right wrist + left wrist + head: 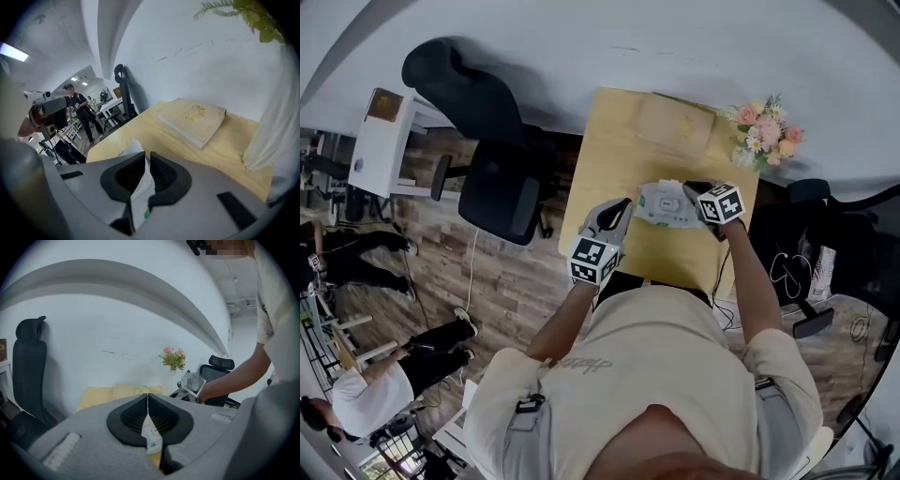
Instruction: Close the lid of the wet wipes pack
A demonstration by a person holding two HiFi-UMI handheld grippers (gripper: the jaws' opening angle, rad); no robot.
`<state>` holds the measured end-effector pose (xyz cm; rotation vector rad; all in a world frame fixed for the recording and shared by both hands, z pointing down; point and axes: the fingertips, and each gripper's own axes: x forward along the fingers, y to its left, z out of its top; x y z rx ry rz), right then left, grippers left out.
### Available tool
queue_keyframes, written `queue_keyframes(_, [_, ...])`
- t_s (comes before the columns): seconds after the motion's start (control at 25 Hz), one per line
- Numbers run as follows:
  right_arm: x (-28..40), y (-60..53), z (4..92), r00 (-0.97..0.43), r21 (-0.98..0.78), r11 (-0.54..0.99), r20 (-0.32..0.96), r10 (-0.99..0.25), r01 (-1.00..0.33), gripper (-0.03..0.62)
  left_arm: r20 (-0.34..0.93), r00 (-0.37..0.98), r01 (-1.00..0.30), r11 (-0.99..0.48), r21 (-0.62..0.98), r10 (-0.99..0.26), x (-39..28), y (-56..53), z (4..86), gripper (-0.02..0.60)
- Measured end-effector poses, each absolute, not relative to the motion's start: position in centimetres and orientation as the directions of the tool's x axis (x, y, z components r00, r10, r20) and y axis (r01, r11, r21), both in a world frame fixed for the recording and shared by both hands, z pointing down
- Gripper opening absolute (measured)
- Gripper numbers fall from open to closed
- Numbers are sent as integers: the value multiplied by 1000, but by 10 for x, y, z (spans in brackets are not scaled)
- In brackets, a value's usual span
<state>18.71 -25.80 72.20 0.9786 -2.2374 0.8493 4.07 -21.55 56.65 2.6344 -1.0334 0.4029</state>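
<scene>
In the head view the wet wipes pack point(664, 203) is too small to tell how its lid sits, and the marker cube of the right hand-held gripper point(697, 193) covers its right end. The left hand-held gripper point(148, 401) hides all but a thin strip of the pack pinched in its jaws; the right one shows little more. The person's chest covers part of the near edge of the counter point(600, 150).

Head view: above person point(647, 375), looking steeply down on desk point(600, 159), its far edge at wall point(675, 47). Left gripper view: low, just behind own jaws, facing desk's far edge, flowers point(173, 357) at right. Right gripper view: equally close, facing desk's far-left corner across cream book point(192, 119). All three share wet wipes pack point(664, 202), book, desk top.
</scene>
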Motion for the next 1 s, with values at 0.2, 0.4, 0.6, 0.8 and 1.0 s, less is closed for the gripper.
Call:
queue_keyframes(0.2, [179, -241, 712, -591, -300, 568, 676, -440, -766, 37, 340, 710, -690, -707, 157, -617, 38, -211, 563, 18])
queue_keyframes(0.4, [174, -220, 716, -572, -236, 619, 701, -425, -749, 38, 325, 715, -688, -706, 166, -619, 39, -208, 561, 18])
queue_keyframes(0.6, [169, -204, 723, -541, -192, 632, 728, -421, -751, 41, 312, 713, -693, -700, 172, -628, 31, -207, 558, 18])
queue_keyframes(0.8, [166, -194, 728, -498, -116, 664, 757, -423, -739, 41, 308, 710, -697, -695, 179, -633, 24, -203, 560, 18])
queue_keyframes(1.0, [165, -185, 737, -447, -37, 693, 789, -422, -720, 41, 309, 709, -699, -692, 181, -634, 19, -199, 562, 18])
